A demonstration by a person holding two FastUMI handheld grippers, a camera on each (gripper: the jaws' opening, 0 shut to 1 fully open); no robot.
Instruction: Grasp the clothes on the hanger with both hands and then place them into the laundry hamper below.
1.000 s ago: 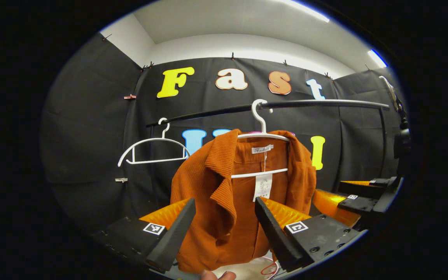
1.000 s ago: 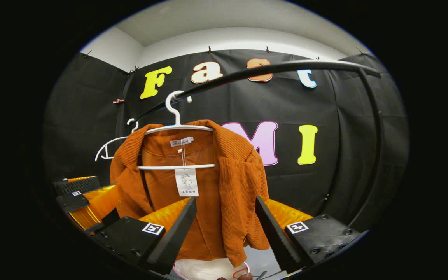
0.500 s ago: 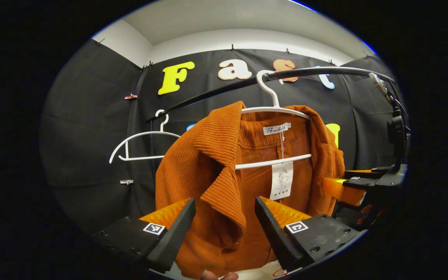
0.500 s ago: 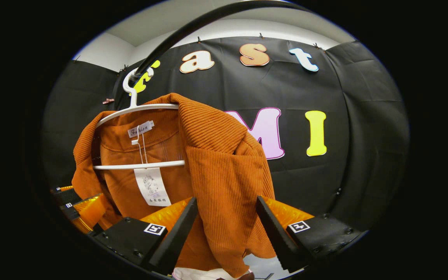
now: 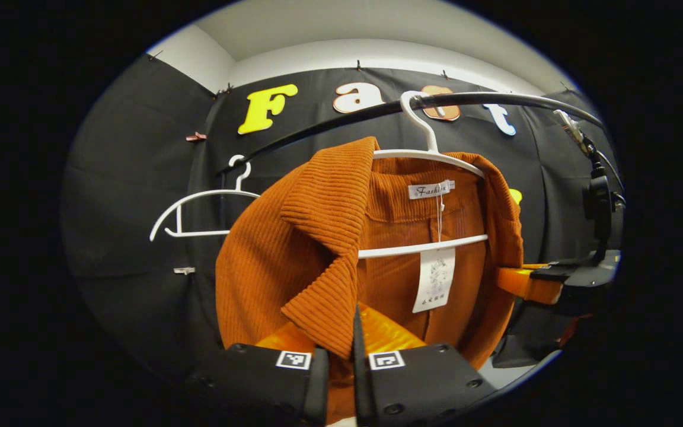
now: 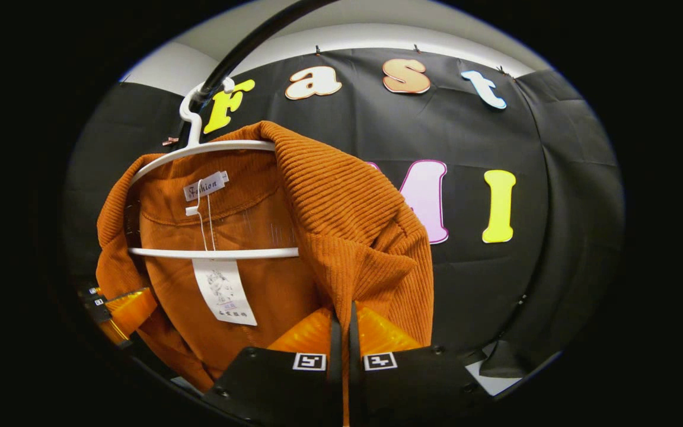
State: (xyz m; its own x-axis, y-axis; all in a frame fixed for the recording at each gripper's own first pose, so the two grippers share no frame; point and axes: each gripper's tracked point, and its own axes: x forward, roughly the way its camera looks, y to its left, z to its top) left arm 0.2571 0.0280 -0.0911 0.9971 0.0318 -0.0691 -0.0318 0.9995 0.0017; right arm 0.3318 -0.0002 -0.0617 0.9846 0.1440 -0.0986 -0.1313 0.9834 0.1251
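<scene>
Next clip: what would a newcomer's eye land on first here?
The rust-orange ribbed jacket on a white hanger, hooked over the black rail. The left gripper pinches one front lapel and the right gripper the other. A bare white hanger hangs farther along the rail.

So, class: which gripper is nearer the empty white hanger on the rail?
Left. The left gripper pinches the jacket lapel beside the empty hanger; the right gripper clamps the far lapel.

Jacket (image 5: 318, 249) hangs on hanger (image 5: 436, 155) under rail (image 5: 495, 99), spare hanger (image 5: 199, 201) left.
</scene>
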